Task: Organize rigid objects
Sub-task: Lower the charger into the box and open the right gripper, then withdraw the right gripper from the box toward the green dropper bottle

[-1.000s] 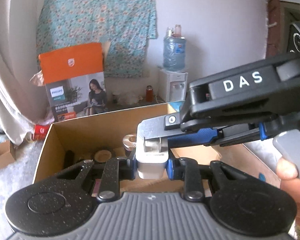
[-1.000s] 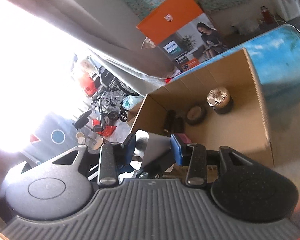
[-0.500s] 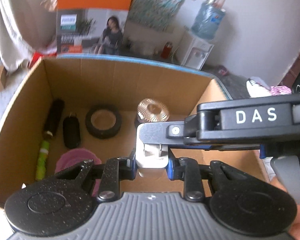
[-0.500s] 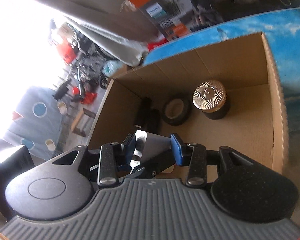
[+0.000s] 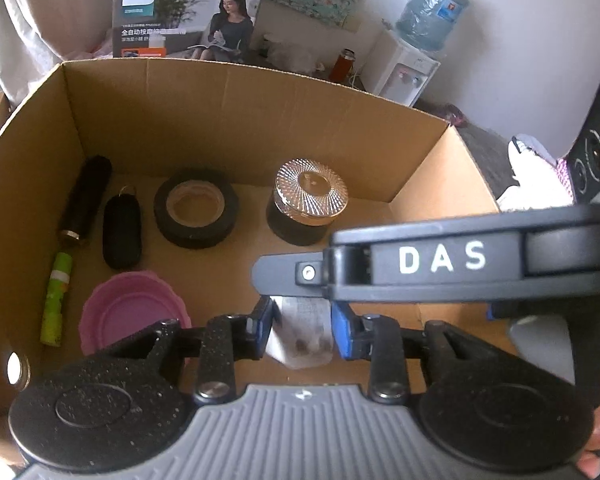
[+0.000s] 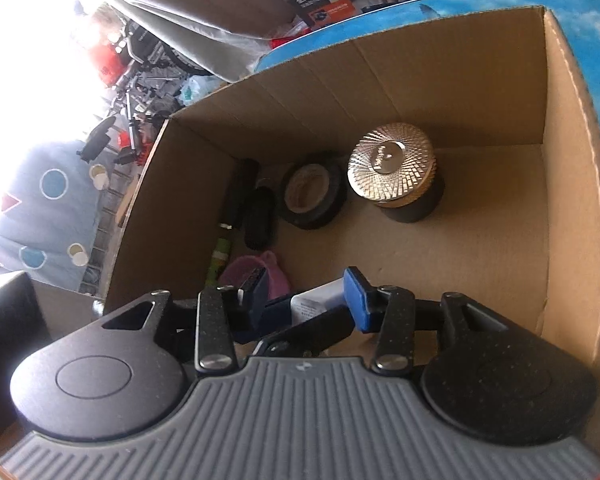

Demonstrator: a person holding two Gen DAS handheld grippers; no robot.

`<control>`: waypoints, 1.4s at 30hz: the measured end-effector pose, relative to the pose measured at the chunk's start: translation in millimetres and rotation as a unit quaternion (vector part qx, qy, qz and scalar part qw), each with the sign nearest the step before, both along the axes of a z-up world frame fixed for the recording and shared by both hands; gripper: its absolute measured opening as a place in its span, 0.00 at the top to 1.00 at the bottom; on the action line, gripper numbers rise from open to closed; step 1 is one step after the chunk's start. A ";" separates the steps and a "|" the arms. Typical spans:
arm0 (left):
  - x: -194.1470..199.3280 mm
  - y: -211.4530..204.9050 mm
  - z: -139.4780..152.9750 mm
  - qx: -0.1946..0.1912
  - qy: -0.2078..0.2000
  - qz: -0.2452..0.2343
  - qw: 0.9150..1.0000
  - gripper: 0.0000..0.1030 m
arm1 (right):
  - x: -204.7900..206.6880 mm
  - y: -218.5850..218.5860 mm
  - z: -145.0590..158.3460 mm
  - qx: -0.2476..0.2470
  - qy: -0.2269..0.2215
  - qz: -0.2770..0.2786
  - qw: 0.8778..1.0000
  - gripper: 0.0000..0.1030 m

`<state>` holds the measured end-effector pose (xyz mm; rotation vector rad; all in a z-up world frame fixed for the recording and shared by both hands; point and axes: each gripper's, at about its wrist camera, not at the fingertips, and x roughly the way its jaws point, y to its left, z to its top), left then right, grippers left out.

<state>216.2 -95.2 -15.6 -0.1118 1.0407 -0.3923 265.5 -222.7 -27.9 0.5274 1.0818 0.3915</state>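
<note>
My left gripper [image 5: 302,330] is shut on a white charger block [image 5: 303,336] and holds it low inside the cardboard box [image 5: 228,120], near its front wall. The right gripper's black body marked DAS [image 5: 440,258] crosses just above the block. In the right wrist view my right gripper [image 6: 306,298] stands open around the left gripper's fingers and the white charger block [image 6: 320,298]. In the box lie a black tape roll [image 5: 195,208], a gold-lidded jar [image 5: 310,202], a black tube [image 5: 86,200], a black key fob [image 5: 122,232], a green marker [image 5: 56,298] and a pink lid [image 5: 134,312].
A Philips carton [image 5: 180,12] stands behind the box, with a water dispenser [image 5: 408,68] at the back right. A black speaker [image 5: 596,140] is at the right. The box sits on a blue surface [image 6: 580,12].
Both grippers have tilted down and moved into the box. The right gripper, shut on the left gripper's metal part a second ago, has opened. The left still holds the white block.
</note>
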 end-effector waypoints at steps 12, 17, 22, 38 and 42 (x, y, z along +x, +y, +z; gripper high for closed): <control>-43.2 -10.8 35.6 0.014 -0.093 -0.033 0.995 0.38 | -30.3 -12.7 29.4 -0.004 -0.100 -0.042 0.994 0.54; -78.0 -10.4 58.1 0.025 -0.135 -0.057 0.989 0.26 | -79.1 -23.3 60.6 0.012 -0.167 -0.076 0.983 0.45; -115.6 -4.7 72.8 0.034 -0.162 -0.079 0.983 0.17 | -143.7 -32.4 83.5 0.001 -0.229 -0.100 0.968 0.38; -192.4 26.9 58.5 0.084 -0.168 -0.098 0.977 0.10 | -253.1 -34.3 57.0 0.032 -0.217 -0.138 0.966 0.32; -197.8 31.8 51.9 0.095 -0.163 -0.092 0.978 0.10 | -259.4 -22.3 53.1 0.030 -0.216 -0.129 0.967 0.32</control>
